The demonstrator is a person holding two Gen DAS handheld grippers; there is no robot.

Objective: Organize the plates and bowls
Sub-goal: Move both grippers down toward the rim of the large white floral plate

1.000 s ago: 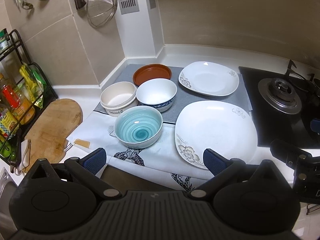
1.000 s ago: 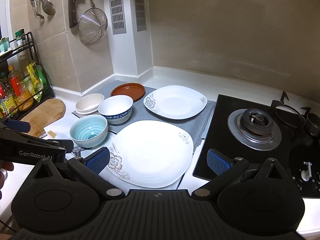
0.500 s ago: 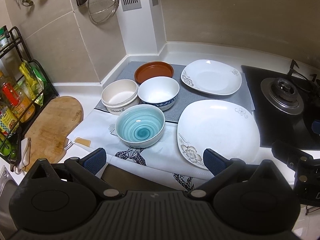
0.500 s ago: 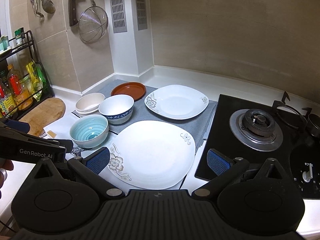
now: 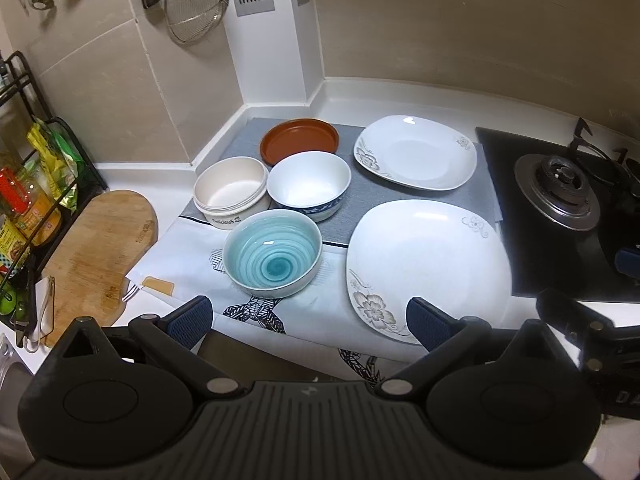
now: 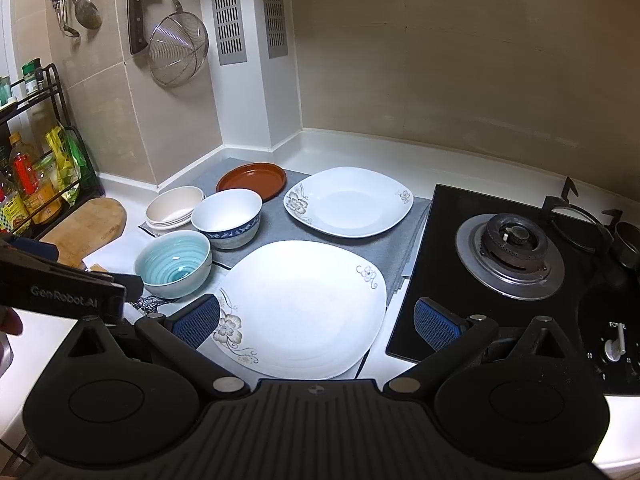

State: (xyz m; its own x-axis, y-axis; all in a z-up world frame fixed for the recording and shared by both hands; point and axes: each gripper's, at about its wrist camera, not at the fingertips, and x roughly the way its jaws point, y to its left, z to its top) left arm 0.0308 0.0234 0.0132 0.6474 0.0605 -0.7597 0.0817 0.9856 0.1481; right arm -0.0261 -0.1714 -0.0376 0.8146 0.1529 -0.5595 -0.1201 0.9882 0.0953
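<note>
A large white floral plate point(image 5: 424, 264) point(image 6: 304, 304) lies nearest me, with a smaller matching plate point(image 5: 416, 158) point(image 6: 348, 201) behind it. To their left sit a teal swirl bowl point(image 5: 273, 258) point(image 6: 173, 262), a white bowl with a blue band point(image 5: 309, 184) point(image 6: 227, 218), stacked cream bowls point(image 5: 230, 190) point(image 6: 174, 210) and a brown dish point(image 5: 299, 141) point(image 6: 252, 175). My left gripper point(image 5: 308, 318) hovers open in front of the teal bowl. My right gripper point(image 6: 316, 320) stands open over the large plate's near edge. Neither holds anything.
The dishes rest on a grey mat point(image 5: 372, 190) and a white patterned cloth point(image 5: 192, 248). A gas hob point(image 6: 512, 248) lies to the right. A wooden cutting board point(image 5: 96, 256) and a black bottle rack point(image 5: 36, 200) stand left. A strainer point(image 6: 178, 50) hangs on the wall.
Both cameras have edged slightly forward towards the dishes. The dishes have not moved and both grippers stay open.
</note>
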